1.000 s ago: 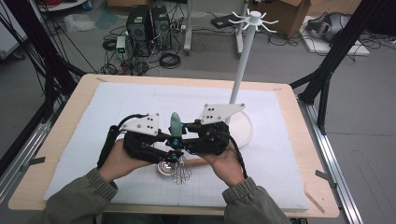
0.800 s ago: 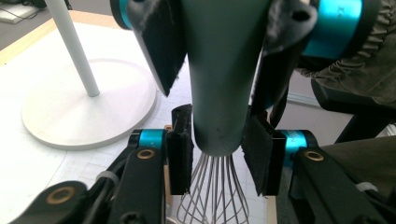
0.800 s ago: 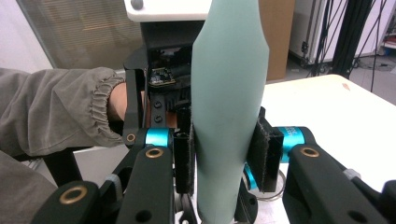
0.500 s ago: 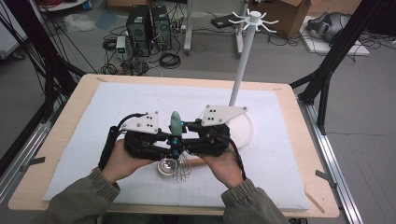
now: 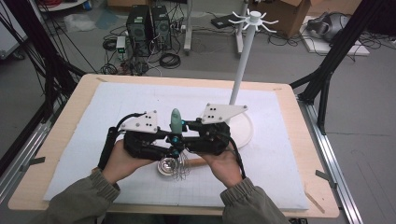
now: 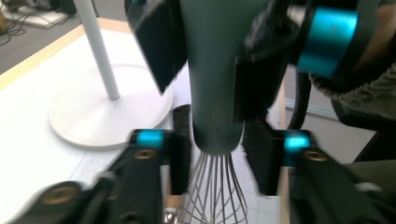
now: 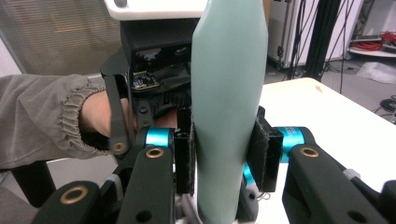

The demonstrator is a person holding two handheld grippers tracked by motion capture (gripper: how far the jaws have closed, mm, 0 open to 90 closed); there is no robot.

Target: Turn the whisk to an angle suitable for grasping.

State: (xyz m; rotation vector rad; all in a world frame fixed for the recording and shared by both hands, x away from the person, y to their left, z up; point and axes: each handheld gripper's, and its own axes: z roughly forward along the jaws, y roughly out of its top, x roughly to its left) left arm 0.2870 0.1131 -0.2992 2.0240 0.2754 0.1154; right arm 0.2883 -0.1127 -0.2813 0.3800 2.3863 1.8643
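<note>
Whisk: pale green handle (image 7: 229,112) upright, wires (image 6: 212,191) pointing down, held above the bench (image 5: 280,140) near its front edge
Right gripper (image 7: 223,156): clamped on the handle (pads touch both sides)
Left gripper (image 6: 217,158): jaws have just been opening, apart around the handle's lower end
Stand (image 5: 243,60): white, toward the bench's rear right

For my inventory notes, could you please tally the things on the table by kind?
Whisk: 1
Ladle: 1
Stand: 1
Grippers: 2, left and right
Total: 5
</note>
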